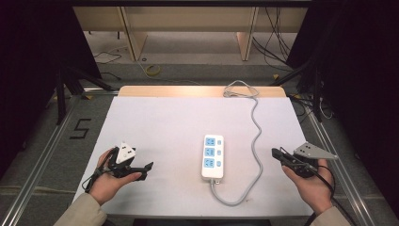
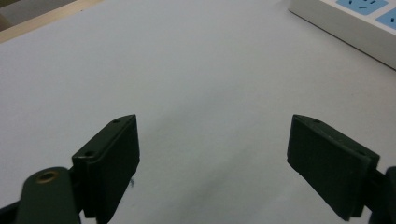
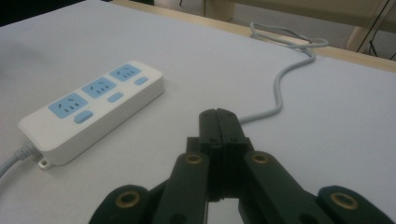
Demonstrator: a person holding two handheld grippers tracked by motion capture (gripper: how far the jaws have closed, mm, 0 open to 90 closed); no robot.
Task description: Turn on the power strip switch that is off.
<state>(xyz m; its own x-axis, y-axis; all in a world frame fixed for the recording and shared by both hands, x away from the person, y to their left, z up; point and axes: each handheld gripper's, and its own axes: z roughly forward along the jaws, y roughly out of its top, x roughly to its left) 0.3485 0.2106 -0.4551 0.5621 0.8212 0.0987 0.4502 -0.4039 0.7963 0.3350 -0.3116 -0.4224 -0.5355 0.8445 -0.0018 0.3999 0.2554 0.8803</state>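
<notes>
In the high view, a white power strip [image 1: 212, 157] is seen on the table [image 1: 160, 127], between the left hand-held gripper [image 1: 147, 169] and the right hand-held gripper [image 1: 275, 153], touched by neither. In the left gripper view, jaws are spread wide over bare table. In the right gripper view, jaws are pressed together, empty, near the strip's grey cord [image 3: 280, 88].

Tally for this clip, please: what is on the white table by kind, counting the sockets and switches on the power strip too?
White plastic power strip: 1
Grey cable trailing from it: 1
Blue sockets: 3
Blue switches: 3
Black hand-held tongs: 2, left tongs open, right tongs shut, empty
Total: 10
</notes>
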